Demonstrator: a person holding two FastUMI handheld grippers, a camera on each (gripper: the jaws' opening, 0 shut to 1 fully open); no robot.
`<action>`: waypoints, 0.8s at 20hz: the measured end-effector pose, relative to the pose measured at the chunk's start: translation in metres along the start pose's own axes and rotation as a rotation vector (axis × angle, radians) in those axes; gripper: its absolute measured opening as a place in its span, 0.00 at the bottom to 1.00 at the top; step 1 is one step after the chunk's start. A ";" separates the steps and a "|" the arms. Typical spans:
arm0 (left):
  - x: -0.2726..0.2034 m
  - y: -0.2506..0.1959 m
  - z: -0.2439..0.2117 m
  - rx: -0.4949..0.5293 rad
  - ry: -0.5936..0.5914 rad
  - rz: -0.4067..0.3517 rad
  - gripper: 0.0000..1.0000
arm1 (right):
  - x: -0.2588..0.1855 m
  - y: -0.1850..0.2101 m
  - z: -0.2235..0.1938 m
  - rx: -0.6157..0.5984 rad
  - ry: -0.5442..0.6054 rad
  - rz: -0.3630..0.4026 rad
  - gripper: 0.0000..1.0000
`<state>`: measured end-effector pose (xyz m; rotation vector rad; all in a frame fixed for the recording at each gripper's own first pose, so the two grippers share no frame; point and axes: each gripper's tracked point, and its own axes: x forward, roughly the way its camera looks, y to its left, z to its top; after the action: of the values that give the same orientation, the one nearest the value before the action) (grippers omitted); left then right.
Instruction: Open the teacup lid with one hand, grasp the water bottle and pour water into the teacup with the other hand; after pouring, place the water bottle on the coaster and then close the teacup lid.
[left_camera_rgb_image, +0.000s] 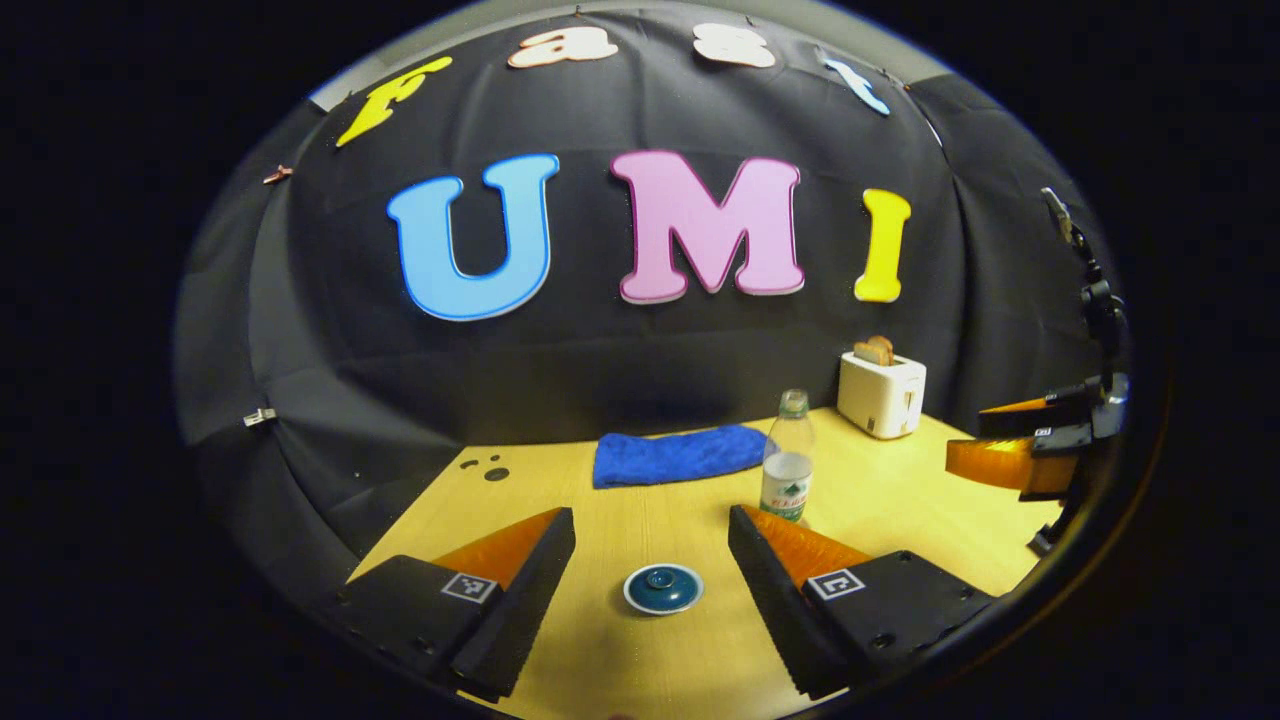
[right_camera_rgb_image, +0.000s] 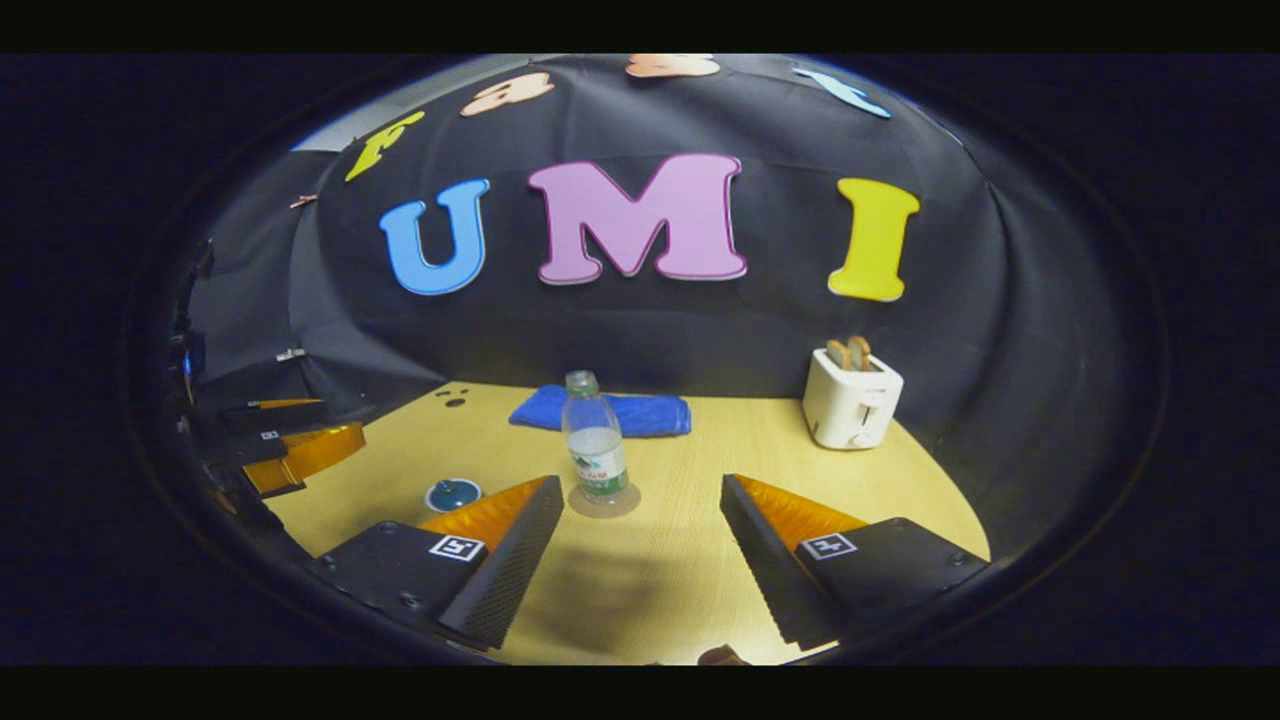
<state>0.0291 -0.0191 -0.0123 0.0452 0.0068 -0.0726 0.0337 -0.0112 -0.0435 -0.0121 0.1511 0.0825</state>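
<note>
Both grippers spread wide, holding nothing — lid on, bottle on its coaster.

The left gripper (left_camera_rgb_image: 651, 560) frames the round blue teacup lid (left_camera_rgb_image: 663, 588) sitting on the pale wooden table (left_camera_rgb_image: 900, 500); the right gripper (right_camera_rgb_image: 640, 545) faces the clear plastic water bottle (right_camera_rgb_image: 595, 440), upright on a round coaster (right_camera_rgb_image: 604, 501) — folded blue cloth (right_camera_rgb_image: 610, 412) and white toaster (right_camera_rgb_image: 850, 400) behind.

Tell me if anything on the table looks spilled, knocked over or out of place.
Nothing stands out. The water bottle stands upright on its coaster, the teacup has its lid on, the blue cloth lies folded at the back, and the toaster holds its toast. No spill shows on the table.
</note>
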 end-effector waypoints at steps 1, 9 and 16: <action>-0.012 -0.002 0.012 -0.014 -0.016 0.001 0.96 | -0.011 0.000 0.011 -0.015 -0.016 -0.015 0.98; -0.078 0.000 0.048 -0.085 -0.127 0.035 0.96 | -0.074 0.038 0.056 -0.018 -0.125 -0.021 0.98; -0.086 0.004 0.035 -0.114 -0.102 -0.003 0.97 | -0.077 0.050 0.067 -0.013 -0.144 -0.043 0.98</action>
<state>-0.0560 -0.0103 0.0240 -0.0728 -0.0908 -0.0773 -0.0365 0.0334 0.0338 -0.0221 0.0060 0.0408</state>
